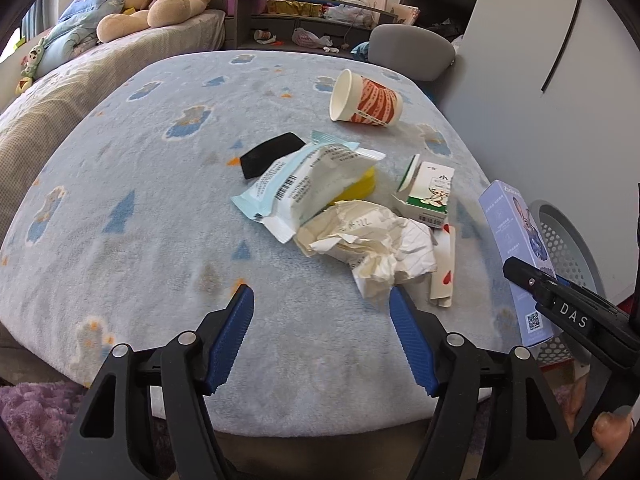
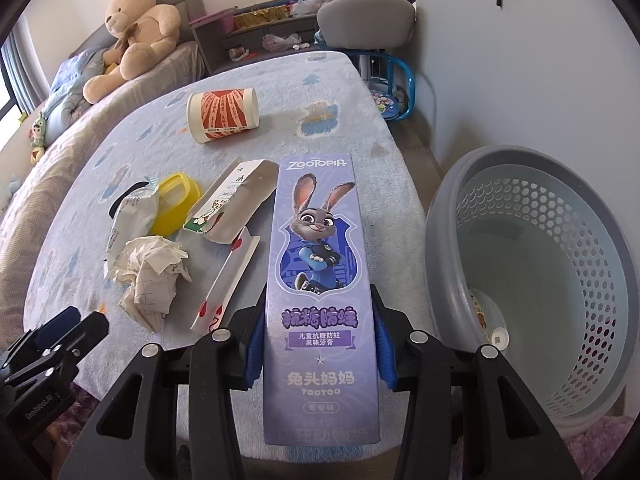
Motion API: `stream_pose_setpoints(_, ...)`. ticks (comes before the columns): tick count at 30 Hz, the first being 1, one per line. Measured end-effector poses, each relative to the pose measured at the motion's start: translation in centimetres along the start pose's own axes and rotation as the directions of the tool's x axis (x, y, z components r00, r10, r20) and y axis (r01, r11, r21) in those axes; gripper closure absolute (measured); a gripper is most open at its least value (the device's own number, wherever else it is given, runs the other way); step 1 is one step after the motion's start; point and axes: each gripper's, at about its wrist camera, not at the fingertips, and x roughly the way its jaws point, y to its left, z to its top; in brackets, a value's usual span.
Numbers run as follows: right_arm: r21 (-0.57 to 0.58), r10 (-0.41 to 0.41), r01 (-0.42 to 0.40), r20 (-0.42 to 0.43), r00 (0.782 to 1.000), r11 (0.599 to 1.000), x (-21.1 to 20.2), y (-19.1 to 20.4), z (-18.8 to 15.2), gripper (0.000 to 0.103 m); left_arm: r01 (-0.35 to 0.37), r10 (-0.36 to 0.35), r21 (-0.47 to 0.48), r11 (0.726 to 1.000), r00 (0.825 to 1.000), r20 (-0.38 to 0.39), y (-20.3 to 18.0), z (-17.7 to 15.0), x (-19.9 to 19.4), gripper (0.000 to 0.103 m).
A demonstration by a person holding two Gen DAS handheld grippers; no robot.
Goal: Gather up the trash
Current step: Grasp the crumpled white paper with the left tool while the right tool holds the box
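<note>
Our right gripper (image 2: 318, 344) is clamped on the purple toothpaste box (image 2: 318, 280), lifted above the near right corner of the bed (image 2: 120, 140), its long axis running straight ahead. The grey basket (image 2: 448, 240) sits just to its right off that edge, nearer this hand; our left gripper (image 1: 322, 340) hangs open, empty

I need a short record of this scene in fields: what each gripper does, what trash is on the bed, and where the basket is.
right gripper: shut on the purple toothpaste box, fingers pressing its two long sides
left gripper: open, holds nothing, near the crumpled paper
trash on blanket: paper cup on its side, white wrapper, small green carton, yellow lid
basket: grey, beside the bed, on the right
</note>
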Motion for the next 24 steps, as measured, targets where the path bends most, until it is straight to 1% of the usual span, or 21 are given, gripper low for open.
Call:
stream_pose_setpoints(5,0.002,0.024,-0.024,0.023,0.999,1.000,-1.6,-0.9,-0.5,0.060,0.023,-0.023,0.012,1.000,1.000,-0.015,-2.2,0.3,0.6,0.035)
stream_pose_setpoints(8,0.015,0.048,-0.048,0.023,0.999,0.999,-2.0,-1.6,-0.8,0.060,0.028,-0.028,0.009,1.000,0.999,-0.022,-3.2,0.6,1.1,0.034)
stream_pose_setpoints(13,0.032,0.085,-0.085,0.012,0.996,0.996,-2.0,-2.6,-1.4,0.060,0.002,-0.001,0.015,1.000,0.999,-0.033,-4.4,1.0,2.2,0.034)
stream_pose_setpoints(21,0.055,0.131,-0.132,0.015,0.991,0.990,-2.3,-3.8,-1.7,0.060,-0.047,0.047,0.003,0.999,0.997,-0.053,-5.1,1.7,4.6,0.034)
stream_pose_setpoints(22,0.057,0.134,-0.135,0.013,0.991,0.989,-2.2,-3.9,-1.8,0.060,-0.047,0.047,0.001,0.999,0.997,-0.055,-5.1,1.7,4.7,0.035)
stream_pose_setpoints(24,0.059,0.139,-0.139,0.011,0.990,0.989,-2.2,-3.9,-1.9,0.060,-0.045,0.045,-0.004,0.999,0.997,-0.056,-5.0,1.8,4.8,0.043)
